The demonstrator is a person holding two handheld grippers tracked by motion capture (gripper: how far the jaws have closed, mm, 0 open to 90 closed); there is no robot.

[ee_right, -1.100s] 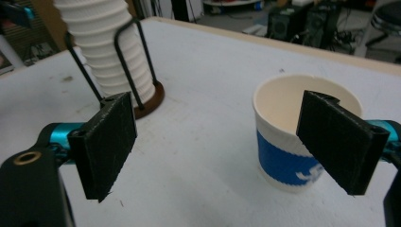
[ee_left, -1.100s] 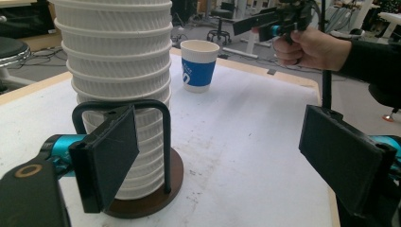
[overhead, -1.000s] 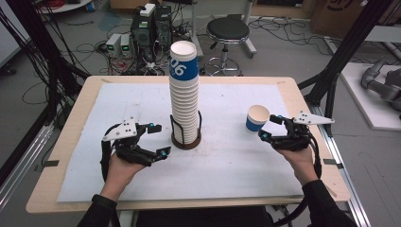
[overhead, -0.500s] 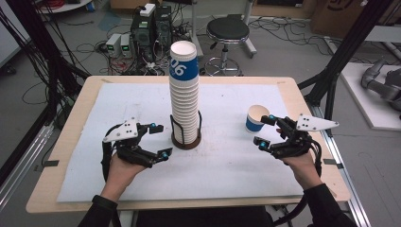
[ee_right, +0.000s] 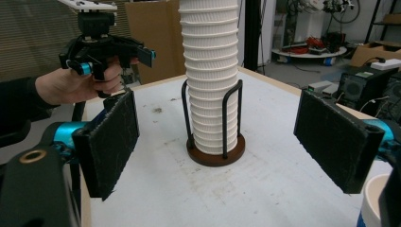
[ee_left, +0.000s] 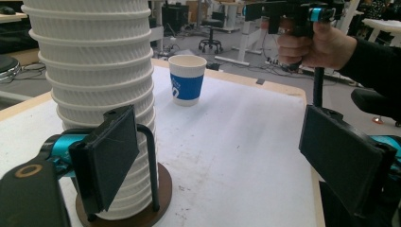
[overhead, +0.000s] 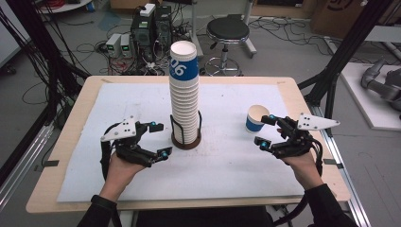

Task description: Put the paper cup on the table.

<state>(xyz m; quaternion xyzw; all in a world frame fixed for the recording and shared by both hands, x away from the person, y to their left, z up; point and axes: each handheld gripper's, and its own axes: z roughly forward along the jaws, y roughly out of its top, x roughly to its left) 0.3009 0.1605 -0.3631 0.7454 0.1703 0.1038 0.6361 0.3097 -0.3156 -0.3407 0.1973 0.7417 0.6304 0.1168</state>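
At frame centre, ribbed white paper cup stack in wire holder; right gripper open, jaws just narrowed, empty beside blue-banded cup; left gripper open, empty.

You've got two grippers on the table, both near the cup holder: left gripper just left of it, right gripper well off to its right. Two hands, one per gripper.

One holder, one stack of cups in it. Can't give you an exact cup count for the stack; the ribs blur together, but it's well over ten. Top cup carries the blue band, the rest show white.

One loose blue-banded cup, standing upright to the right of the holder, just beside the right gripper.

One white mat under the holder, one table.
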